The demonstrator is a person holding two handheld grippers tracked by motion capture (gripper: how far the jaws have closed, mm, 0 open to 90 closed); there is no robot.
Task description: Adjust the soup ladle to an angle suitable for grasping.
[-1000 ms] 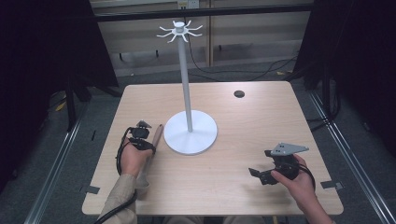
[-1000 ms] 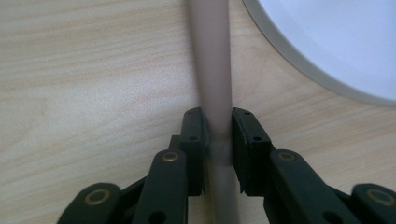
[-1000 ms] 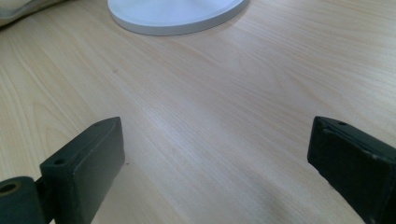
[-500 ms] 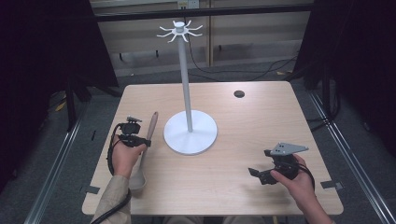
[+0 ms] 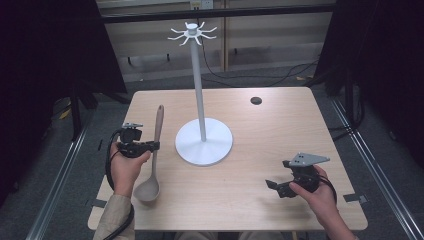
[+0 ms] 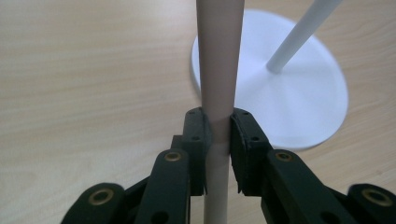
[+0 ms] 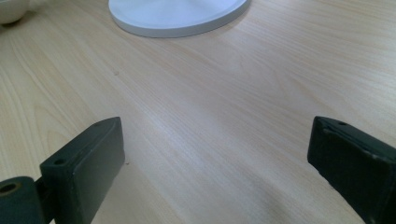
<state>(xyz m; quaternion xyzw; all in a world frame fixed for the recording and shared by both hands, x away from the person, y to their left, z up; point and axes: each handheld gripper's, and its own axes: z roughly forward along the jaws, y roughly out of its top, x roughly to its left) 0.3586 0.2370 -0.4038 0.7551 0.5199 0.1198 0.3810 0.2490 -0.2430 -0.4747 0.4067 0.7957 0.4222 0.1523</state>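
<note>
A long taupe ladle (image 5: 154, 150) hangs over the left side of the table, handle pointing away from me and bowl (image 5: 147, 190) toward the front edge. My left gripper (image 5: 154, 145) is shut on its handle (image 6: 217, 84), both pads pressed against the shaft. A white utensil stand (image 5: 200, 90) with hooked arms at its top rises from a round white base (image 5: 204, 141) at the table's middle, just right of the ladle. Near the front right, my right gripper (image 5: 272, 186) rests open, its jaws spread wide over bare wood (image 7: 210, 140).
A small dark round disc (image 5: 256, 100) lies at the back right of the wooden table (image 5: 280, 130). Dark curtains stand to both sides, and cables run across the floor behind the table.
My left gripper has lifted the ladle and swung it from beside the stand's base out to the left. The right gripper has stayed where it was.
</note>
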